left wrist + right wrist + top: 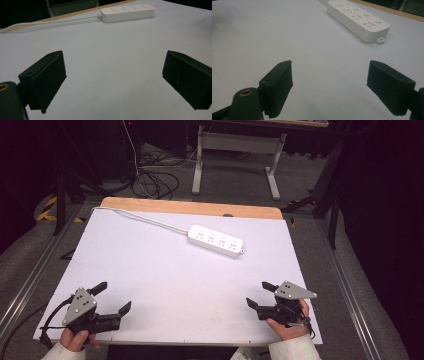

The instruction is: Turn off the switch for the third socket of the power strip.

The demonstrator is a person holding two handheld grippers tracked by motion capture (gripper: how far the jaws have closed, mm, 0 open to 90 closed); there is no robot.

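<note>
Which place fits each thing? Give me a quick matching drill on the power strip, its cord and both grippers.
Things:
1. power strip
2. cord
3. left gripper
4. right gripper

Places or states:
A. open, near right corner of the table
B. far centre of the board, lying flat
C. open, near left corner
D. trails toward the far left corner

Pairs: 1-B, 2-D, 3-C, 4-A

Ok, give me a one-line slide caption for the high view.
Two hand-held grippers, left and right, rest open at the near edge of a white table with a power strip beyond.

no readable text, power strip [216, 240] unmarked (plain white)
</note>
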